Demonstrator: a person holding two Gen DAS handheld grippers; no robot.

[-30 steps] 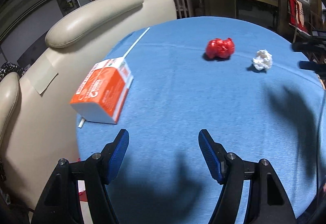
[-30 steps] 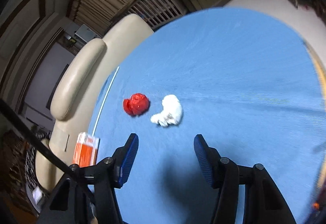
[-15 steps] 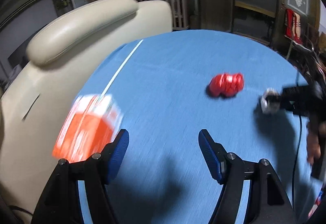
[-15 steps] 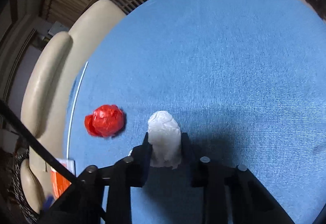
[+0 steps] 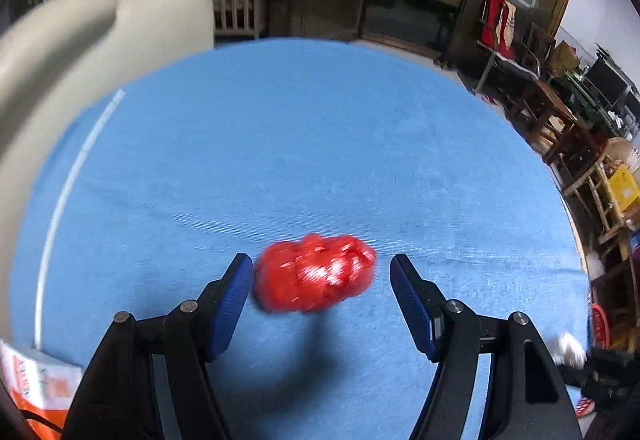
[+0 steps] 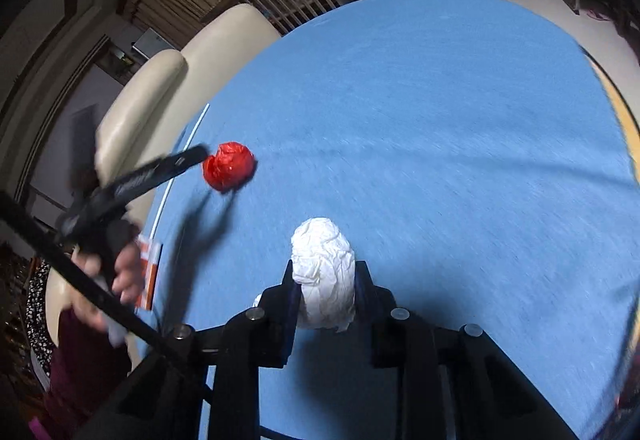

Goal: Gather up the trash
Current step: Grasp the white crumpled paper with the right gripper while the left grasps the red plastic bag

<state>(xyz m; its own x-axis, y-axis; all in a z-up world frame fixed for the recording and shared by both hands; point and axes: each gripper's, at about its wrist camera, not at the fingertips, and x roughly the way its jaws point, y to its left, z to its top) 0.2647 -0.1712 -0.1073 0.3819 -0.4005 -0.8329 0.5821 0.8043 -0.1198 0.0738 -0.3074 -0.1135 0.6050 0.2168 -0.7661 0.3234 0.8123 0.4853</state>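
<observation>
A crumpled red plastic wad (image 5: 316, 272) lies on the blue tablecloth (image 5: 300, 143). My left gripper (image 5: 322, 276) is open around it, its blue pads standing apart from the wad on both sides. In the right wrist view the same red wad (image 6: 229, 165) lies further off, with the left gripper's finger (image 6: 160, 169) beside it. My right gripper (image 6: 324, 276) is shut on a crumpled white paper ball (image 6: 324, 272), held just above the cloth.
An orange and white carton (image 5: 36, 384) lies at the cloth's left edge, also seen as carton (image 6: 149, 272). A cream leather chair (image 5: 92, 35) stands behind the table on the left. A white straw (image 5: 76, 175) lies along the left side. Cluttered furniture (image 5: 560, 111) fills the right.
My left gripper swung right from the carton to straddle the red wad. My right gripper closed on the white paper ball and lifted it slightly.
</observation>
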